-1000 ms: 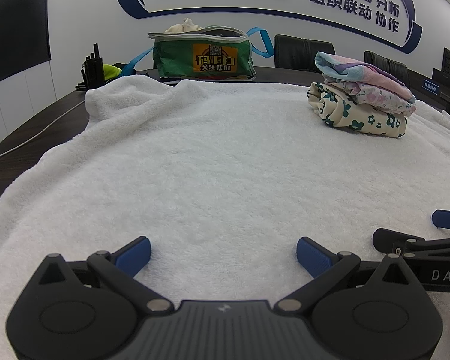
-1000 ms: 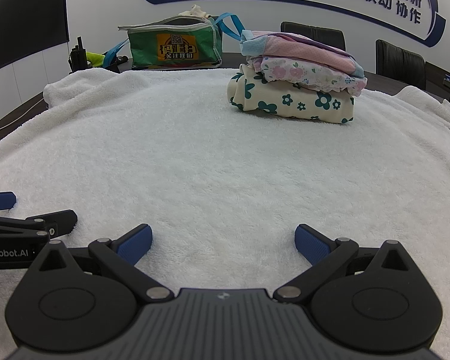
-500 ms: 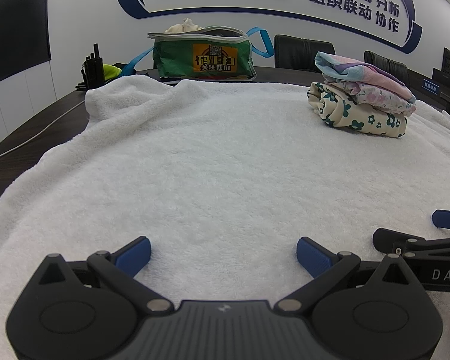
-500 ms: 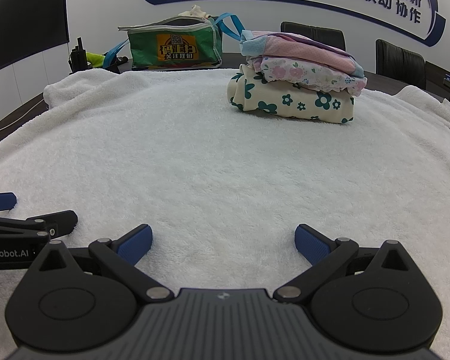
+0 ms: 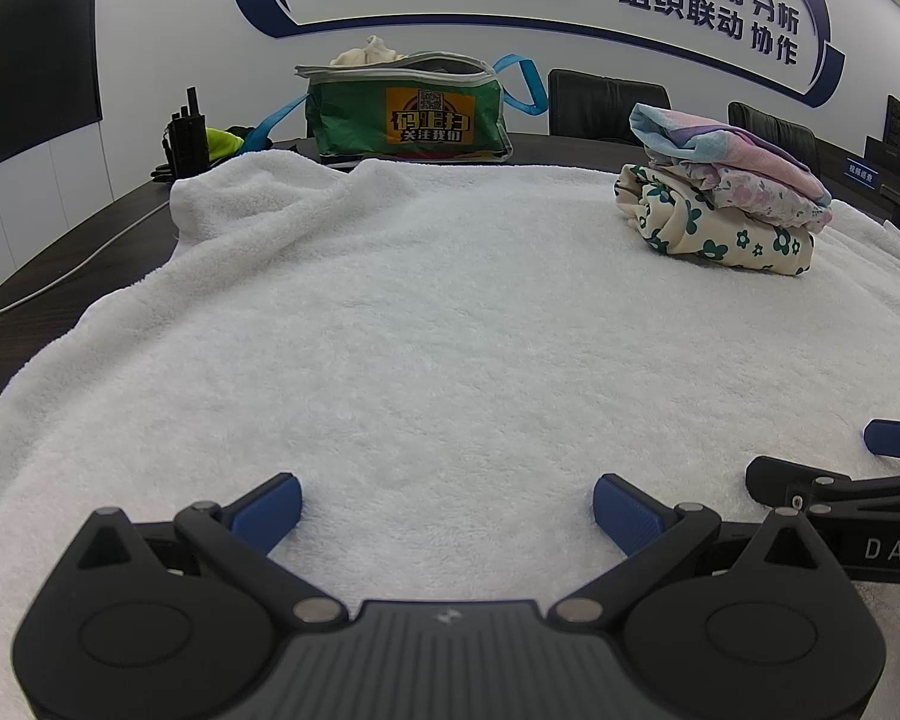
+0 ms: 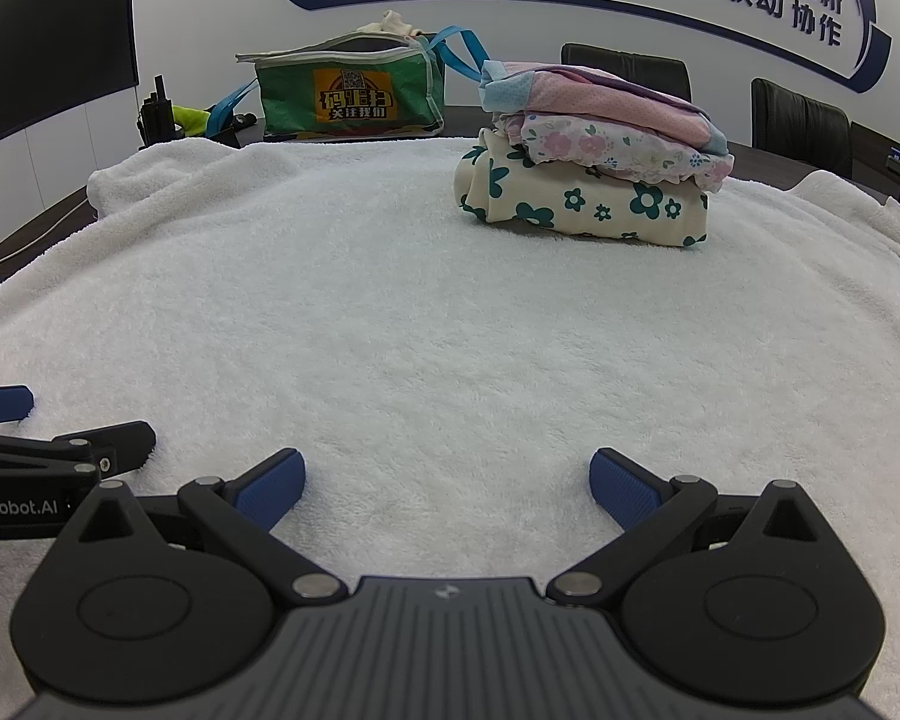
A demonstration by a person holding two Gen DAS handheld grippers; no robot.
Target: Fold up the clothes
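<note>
At the bottom of the left wrist view, the left claw (image 5: 447, 507) rests low over the white towel (image 5: 450, 330) with its blue pads spread wide and nothing between them. The right claw (image 6: 447, 480) sits the same way at the bottom of its own view, wide and empty. Each shows at the other's frame edge, so the two lie side by side, near one another, probably a resting pose between garments.

The towel covers the bench (image 5: 60, 252) and its middle is bare, which reads as the working area kept free for spreading the next piece.

Farther back, at the upper right of the left view and upper centre-right of the right view, stands the stack of folded clothes (image 6: 594, 174): a cream floral piece at the bottom, a pale flowered one on it, a pink and blue one on top. It sits well apart from both claws, likely parked there to stay out of the way.

Beyond the towel's far edge, at upper centre, a green bag (image 5: 405, 114) stands open with pale cloth (image 5: 369, 53) showing at its mouth, seemingly the supply of unfolded garments. Black chairs and a lettered wall lie behind.
</note>
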